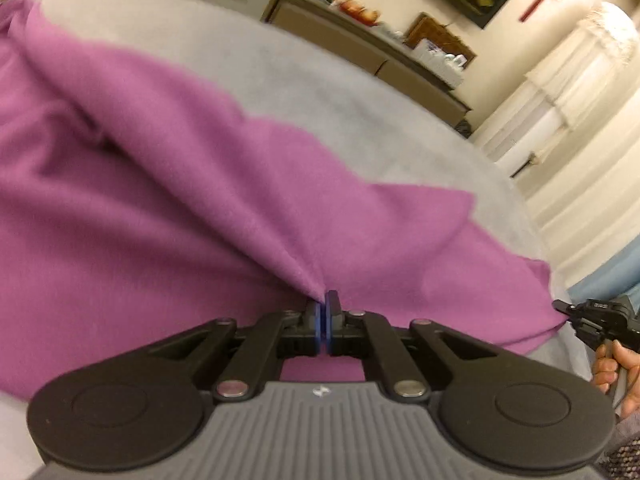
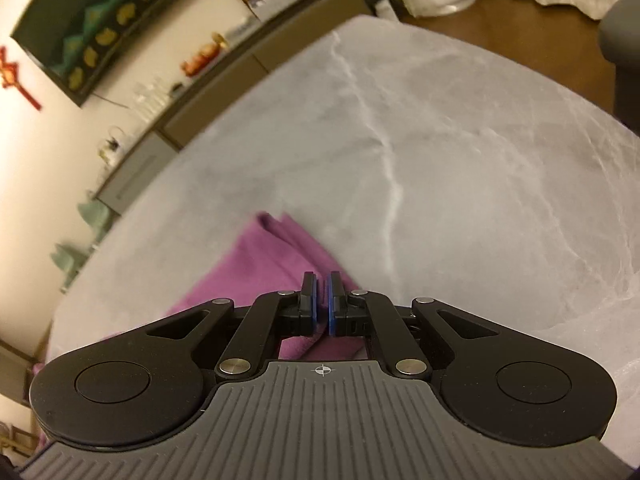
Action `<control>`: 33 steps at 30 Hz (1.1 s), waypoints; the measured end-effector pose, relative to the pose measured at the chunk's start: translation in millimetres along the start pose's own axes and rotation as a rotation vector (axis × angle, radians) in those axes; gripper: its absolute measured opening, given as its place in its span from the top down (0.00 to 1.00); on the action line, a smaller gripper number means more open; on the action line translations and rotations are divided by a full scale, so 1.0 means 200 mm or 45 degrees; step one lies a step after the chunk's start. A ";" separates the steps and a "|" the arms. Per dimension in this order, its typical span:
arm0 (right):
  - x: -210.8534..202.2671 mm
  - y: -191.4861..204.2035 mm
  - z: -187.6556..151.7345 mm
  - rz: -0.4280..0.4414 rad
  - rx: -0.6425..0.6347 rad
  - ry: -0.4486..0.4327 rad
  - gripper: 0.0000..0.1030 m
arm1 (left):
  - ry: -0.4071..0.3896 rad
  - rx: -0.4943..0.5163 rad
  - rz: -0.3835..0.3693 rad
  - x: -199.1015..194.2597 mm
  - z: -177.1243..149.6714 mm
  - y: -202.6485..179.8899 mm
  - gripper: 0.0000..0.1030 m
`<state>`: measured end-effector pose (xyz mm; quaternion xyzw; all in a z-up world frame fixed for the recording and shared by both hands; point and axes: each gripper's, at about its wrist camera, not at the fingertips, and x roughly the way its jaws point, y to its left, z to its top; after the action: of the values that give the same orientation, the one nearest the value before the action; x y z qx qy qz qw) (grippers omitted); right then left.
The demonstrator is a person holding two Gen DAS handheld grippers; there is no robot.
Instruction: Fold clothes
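Jaws clamp purple garment (image 1: 200, 168) — right hand (image 1: 612, 368) visible left-view only.

The left gripper (image 1: 323, 300) tips down, its jaws pinched tight together. The right gripper (image 2: 322, 282) tips down too, jaws nearly closed. A hand (image 1: 614, 368) holds it.

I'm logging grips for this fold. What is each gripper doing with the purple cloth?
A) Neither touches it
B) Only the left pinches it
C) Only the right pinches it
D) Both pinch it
D: the left gripper pinches a gathered ridge of the purple cloth, and the right gripper clamps its edge.
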<state>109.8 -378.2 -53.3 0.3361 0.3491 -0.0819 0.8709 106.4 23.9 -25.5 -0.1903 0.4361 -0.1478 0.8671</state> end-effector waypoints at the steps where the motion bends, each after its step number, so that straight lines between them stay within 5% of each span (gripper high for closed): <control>1: -0.01 0.00 0.00 0.004 -0.006 -0.002 0.98 | 0.000 -0.014 -0.001 0.01 0.00 0.01 0.98; 7: -0.25 0.01 0.00 0.081 -0.016 -0.214 1.00 | -0.119 0.115 -0.060 -0.19 -0.05 -0.07 0.98; 12: -0.15 -0.07 -0.04 -0.053 -0.006 -0.088 1.00 | 0.015 0.072 -0.030 -0.02 -0.16 -0.02 0.97; 19: -0.22 -0.13 -0.06 0.202 0.217 -0.066 0.88 | -0.030 0.031 -0.077 -0.09 -0.17 0.03 0.93; 21: -0.20 -0.14 -0.09 0.279 0.285 -0.016 0.76 | -0.032 0.022 -0.074 -0.06 -0.16 0.02 0.91; 33: -0.16 -0.11 -0.16 0.251 0.328 0.031 0.69 | -0.033 -0.017 -0.084 -0.04 -0.18 0.04 0.88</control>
<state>59.4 -377.5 -61.2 0.4787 0.3116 -0.0358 0.8200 72.8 27.2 -44.1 -0.2124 0.4192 -0.1708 0.8660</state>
